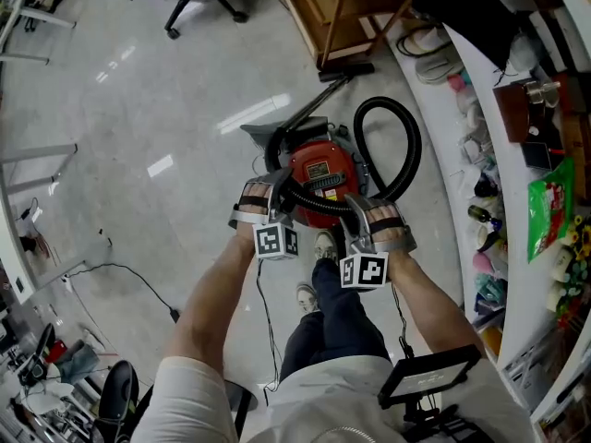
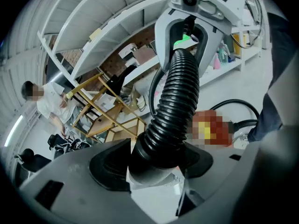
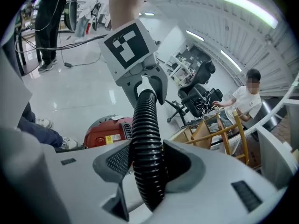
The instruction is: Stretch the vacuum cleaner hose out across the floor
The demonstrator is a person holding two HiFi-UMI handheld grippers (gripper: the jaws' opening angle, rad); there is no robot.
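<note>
Person's bare forearms (image 1: 217,293) nearest, reaching down over the glossy grey floor (image 1: 157,90). Left gripper (image 1: 268,199) clamped wide on the smooth cuff of the black ribbed vacuum hose (image 1: 409,137). Right gripper (image 1: 362,215) closed narrower on the ribbed part, a short stretch of hose between the two. Both hover just over the red canister vacuum cleaner (image 1: 319,169). Hose still curled in a loop right of the canister. Beyond: wooden frame furniture (image 1: 332,12), black office chair base (image 1: 199,3).
</note>
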